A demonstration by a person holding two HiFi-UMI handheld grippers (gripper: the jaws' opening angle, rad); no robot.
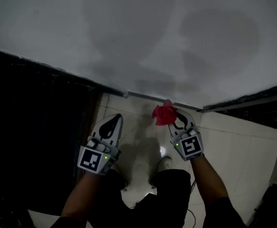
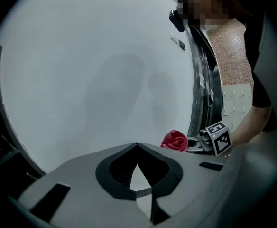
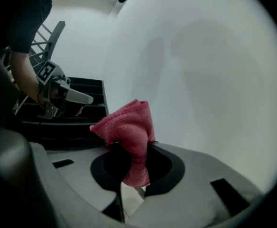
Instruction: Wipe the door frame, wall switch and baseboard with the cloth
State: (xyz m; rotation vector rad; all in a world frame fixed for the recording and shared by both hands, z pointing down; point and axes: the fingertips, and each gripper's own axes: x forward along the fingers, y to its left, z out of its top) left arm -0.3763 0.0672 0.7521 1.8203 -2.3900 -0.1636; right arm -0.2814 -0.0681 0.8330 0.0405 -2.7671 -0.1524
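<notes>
Red cloth (image 1: 164,114) is sitting pinched in the right claw (image 1: 179,122), jaws closing on a narrow fold and most of the fabric bunching out past the tips, close to the foot of the wall (image 1: 152,42). Left claw (image 1: 114,121) is hovering further along the wall's foot, tips meeting, carrying nothing.

Risks, as I'm reading it:
- Grip is biting only a thin fold, so drag against the wall is likely pulling the cloth free.
- The wad is standing proud on one side, so hard claw tips could be scraping the paint instead of fabric touching it.
- Light is running dim, so missed patches are going unnoticed.

Hard to make out:
- The pale strip (image 1: 148,97) at the wall's foot is probably the baseboard, but I'm not calling it for sure.
- Whether the cloth is touching the wall or just hanging beside it isn't resolving in any view.
- No switch or door frame is showing clearly.
- Everything left of the wall is going black.
</notes>
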